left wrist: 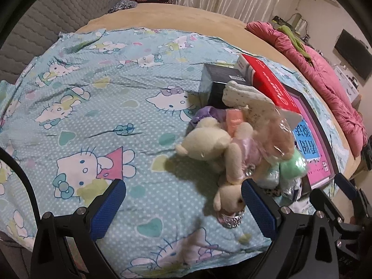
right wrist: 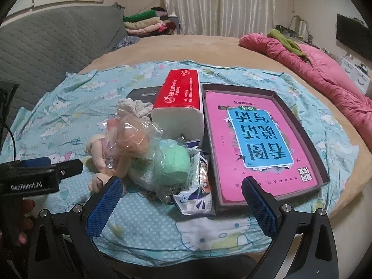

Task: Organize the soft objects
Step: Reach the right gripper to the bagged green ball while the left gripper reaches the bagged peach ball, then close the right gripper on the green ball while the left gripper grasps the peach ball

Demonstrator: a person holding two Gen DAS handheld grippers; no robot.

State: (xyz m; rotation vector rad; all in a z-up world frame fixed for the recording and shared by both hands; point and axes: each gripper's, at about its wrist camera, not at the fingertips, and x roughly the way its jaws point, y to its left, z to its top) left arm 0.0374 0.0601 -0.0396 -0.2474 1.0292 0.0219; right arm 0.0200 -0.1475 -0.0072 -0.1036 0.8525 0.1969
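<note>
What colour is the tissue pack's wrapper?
Red, with white print, on the tissue pack; the right wrist view shows it best.

Room: tan bed [right wrist: 186,46] with a blue cartoon-cat sheet [left wrist: 104,93] over it — grey quilted headboard [right wrist: 53,41] at left. White pleated curtains [right wrist: 223,4] behind — pink quilt [right wrist: 325,69] bunched along the right edge.

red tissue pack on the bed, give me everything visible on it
The red tissue pack is a soft plastic-wrapped brick: red top with white print, white sides and near end. It looks sealed and full. It sits tilted, resting partly on the dark box behind it, its long side against the rim of the tray holding the pink book. The wrapped plush toys crowd its near end. Neither gripper touches it.
</note>
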